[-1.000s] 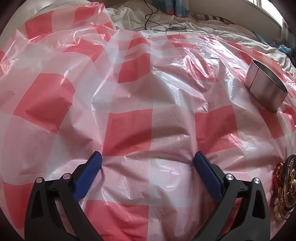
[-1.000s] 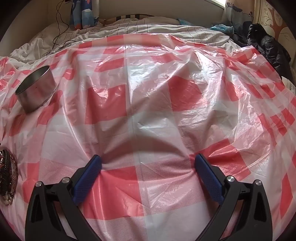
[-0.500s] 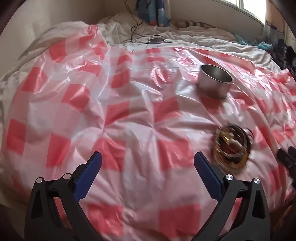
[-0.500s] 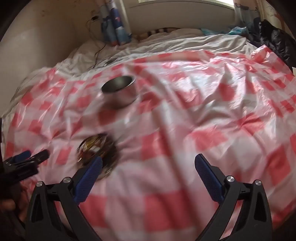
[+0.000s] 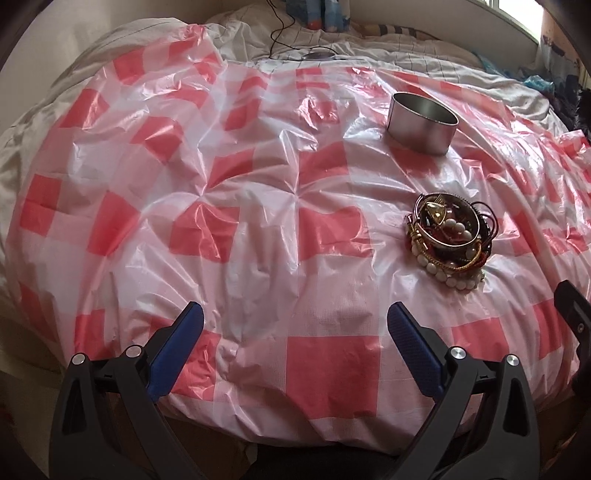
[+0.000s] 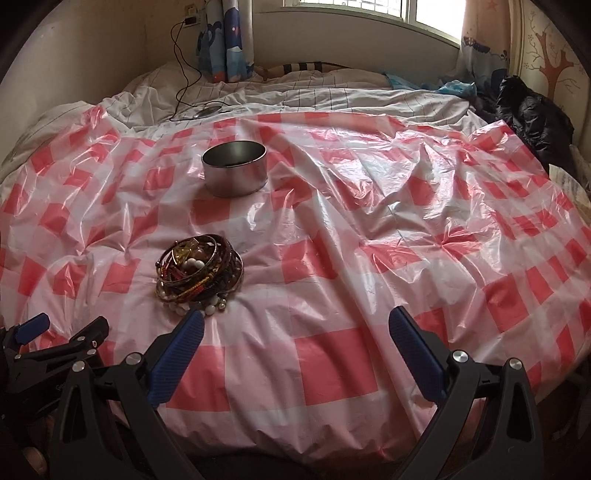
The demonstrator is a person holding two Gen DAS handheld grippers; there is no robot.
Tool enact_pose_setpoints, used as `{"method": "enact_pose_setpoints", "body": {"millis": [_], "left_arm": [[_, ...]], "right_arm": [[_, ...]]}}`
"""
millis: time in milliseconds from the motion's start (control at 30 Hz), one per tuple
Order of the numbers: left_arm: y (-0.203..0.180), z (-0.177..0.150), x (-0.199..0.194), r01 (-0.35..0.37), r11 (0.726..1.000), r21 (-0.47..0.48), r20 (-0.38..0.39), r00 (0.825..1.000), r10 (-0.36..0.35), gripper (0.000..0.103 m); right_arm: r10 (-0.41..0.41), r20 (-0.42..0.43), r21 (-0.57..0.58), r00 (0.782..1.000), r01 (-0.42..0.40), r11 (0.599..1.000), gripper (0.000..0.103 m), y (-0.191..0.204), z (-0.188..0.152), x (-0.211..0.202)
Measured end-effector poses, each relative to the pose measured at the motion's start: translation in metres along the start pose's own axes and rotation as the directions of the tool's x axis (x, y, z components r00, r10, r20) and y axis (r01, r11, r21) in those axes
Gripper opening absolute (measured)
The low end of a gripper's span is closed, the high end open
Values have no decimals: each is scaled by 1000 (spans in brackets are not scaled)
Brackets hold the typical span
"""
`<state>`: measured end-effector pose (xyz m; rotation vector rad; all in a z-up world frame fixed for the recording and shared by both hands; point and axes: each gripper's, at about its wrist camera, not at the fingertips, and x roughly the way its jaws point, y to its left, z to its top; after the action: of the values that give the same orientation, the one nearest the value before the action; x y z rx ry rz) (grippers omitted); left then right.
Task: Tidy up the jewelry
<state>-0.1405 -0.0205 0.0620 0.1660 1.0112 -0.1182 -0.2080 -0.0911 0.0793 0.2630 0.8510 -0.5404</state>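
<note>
A tangled pile of jewelry, bangles and white beads, lies on a red-and-white checked plastic sheet spread over a bed. Behind the pile stands an open round metal tin. My left gripper is open and holds nothing, set back near the sheet's front edge, left of the pile. My right gripper is open and holds nothing too, with its left fingertip just in front of the pile. The left gripper also shows at the right wrist view's lower left.
White bedding lies beyond the sheet, with a black cable and a small dark device on it. Dark clothing is heaped at the far right. A window and curtain stand behind the bed.
Both grippers have pulled back and up from close over the sheet. The whole sheet, the tin and the jewelry pile now show in both views. Both stayed open.
</note>
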Motion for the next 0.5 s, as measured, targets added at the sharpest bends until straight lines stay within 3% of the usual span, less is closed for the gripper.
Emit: {"method": "enact_pose_setpoints", "body": {"millis": [167,333,500], "left_arm": [[-5,-1,-2,-17,999,30,13,1000,16,96],[-6,0,2,-15,999,31,-3,1000,15,96],[-11,-2,-3,-44,998,44,35,999,42,96]], "right_arm": [[4,-59,-23,998,-5,1000,96,5,-2,10],[12,-57,-26,998,-14,1000,96,7,-3,10],[22,-46,-18,999,-23,1000,96,9,-2,6]]}}
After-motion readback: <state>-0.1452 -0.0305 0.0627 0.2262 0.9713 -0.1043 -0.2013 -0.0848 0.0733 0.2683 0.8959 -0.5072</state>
